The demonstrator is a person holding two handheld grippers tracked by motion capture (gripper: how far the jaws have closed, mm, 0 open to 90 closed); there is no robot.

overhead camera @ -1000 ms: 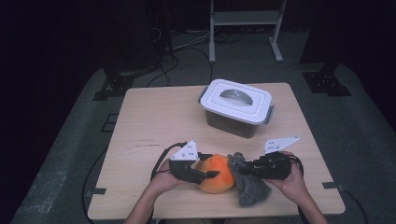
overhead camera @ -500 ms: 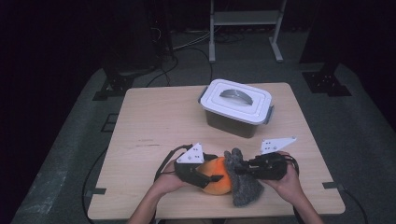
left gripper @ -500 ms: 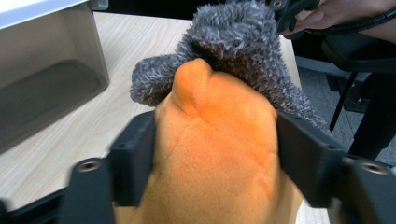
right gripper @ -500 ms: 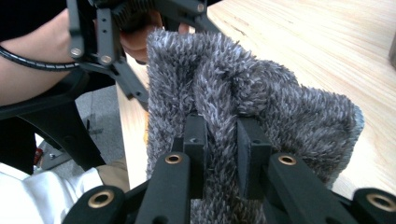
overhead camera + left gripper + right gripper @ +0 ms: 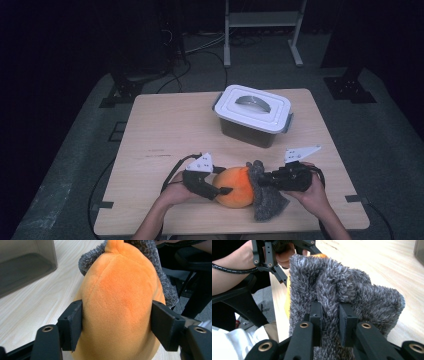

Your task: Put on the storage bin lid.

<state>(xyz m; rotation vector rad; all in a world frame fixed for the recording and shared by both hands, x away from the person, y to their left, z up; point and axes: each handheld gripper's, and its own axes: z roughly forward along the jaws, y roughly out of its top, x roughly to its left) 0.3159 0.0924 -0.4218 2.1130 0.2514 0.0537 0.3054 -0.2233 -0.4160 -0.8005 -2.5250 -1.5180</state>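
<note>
Near the tabletop's front edge, the round orange plush toy (image 5: 117, 307) sits between the left gripper (image 5: 212, 186)'s jaws, which have just narrowed around its flanks. The right gripper (image 5: 330, 315) pinches its fuzzy grey fabric part (image 5: 352, 287) tightly. It looks soft and light; gripping the body's middle seems best.

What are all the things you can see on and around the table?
Plush toy: one, orange, near edge of the table, between the two grippers.
Fuzzy cloth: one, grey, against the right side of the plush toy.
Storage box: one, dark see-through body with white lid, far right part of the table.
Table: one, light wood, centre of the high view.
Metal stand: one, pale, on the floor behind the table.
Cables: several, black, on the grey floor behind the table.
Left gripper: one, black, jaws on either side of the plush toy; they have just been closing.
Right gripper: one, black, pinched on a fold of the fuzzy cloth.
Hands: two, at the near table edge, one holding each gripper.
</note>
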